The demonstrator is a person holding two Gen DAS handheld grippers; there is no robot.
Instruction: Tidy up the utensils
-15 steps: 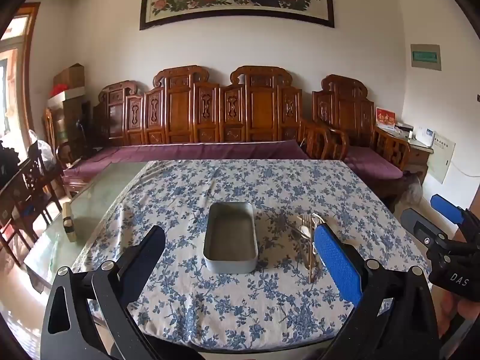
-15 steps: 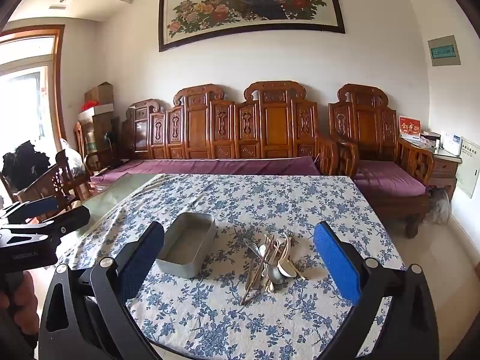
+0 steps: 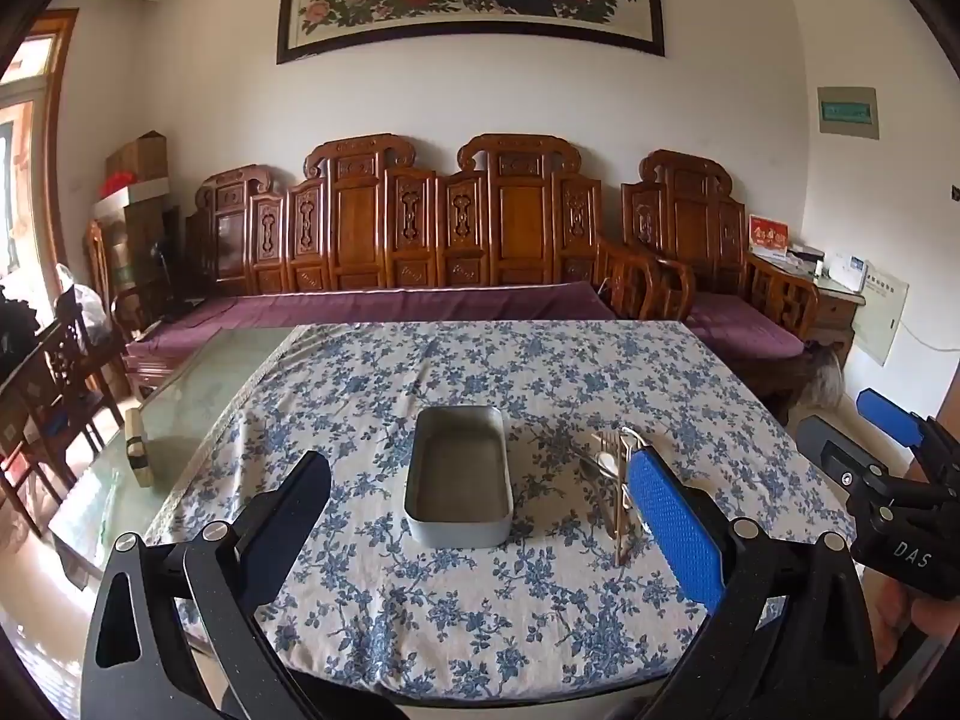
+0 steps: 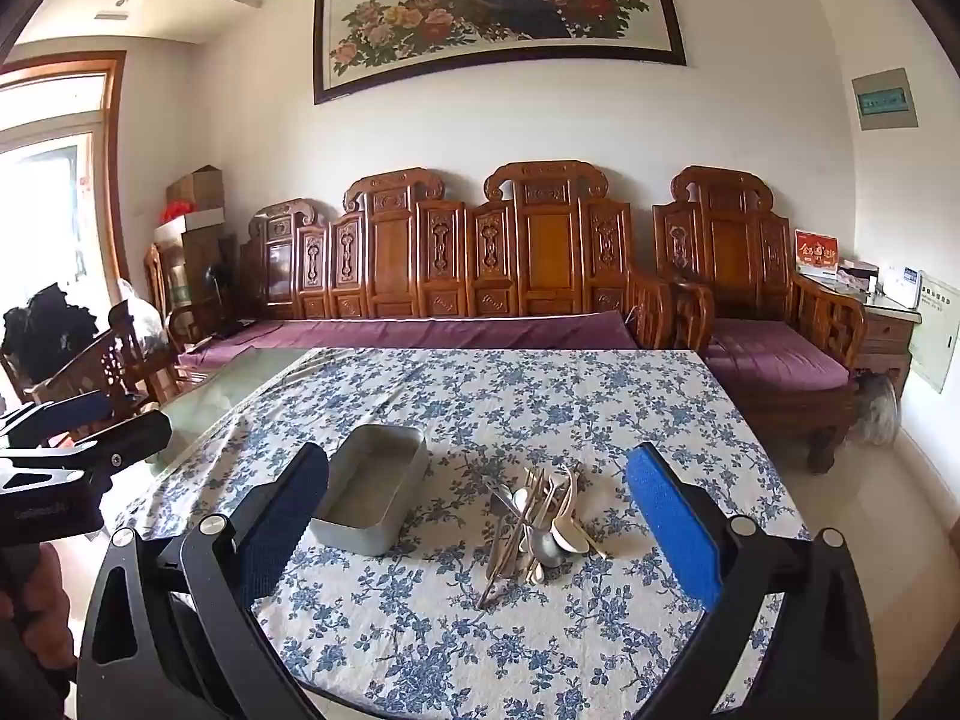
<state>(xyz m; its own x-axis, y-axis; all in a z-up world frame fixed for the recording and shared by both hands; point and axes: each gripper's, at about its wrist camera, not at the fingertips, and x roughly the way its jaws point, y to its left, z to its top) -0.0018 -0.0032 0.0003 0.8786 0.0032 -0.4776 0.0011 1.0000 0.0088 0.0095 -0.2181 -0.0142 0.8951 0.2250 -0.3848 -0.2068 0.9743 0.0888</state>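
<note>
Both views alike, tin (image 3: 459, 480) and utensils (image 4: 537, 519) unmoved

Both rigs same build. Left gripper (image 3: 477, 531): matte black angular frame, two long flat fingers, inner faces lined with blue dimpled rubber pads (image 3: 675, 525). Round silver screw heads at the finger pivots, triangular cut-out slot in the outer black plate on each side. Right gripper (image 4: 477, 531): identical, black frame, blue textured pads (image 4: 672, 531), silver pivot screws, same triangular slots. Its body, seen right of the left gripper in the left wrist view, carries white "DAS" lettering. A hand (image 4: 36, 606) wraps the left rig's black handle; sleeve not visible.
</note>
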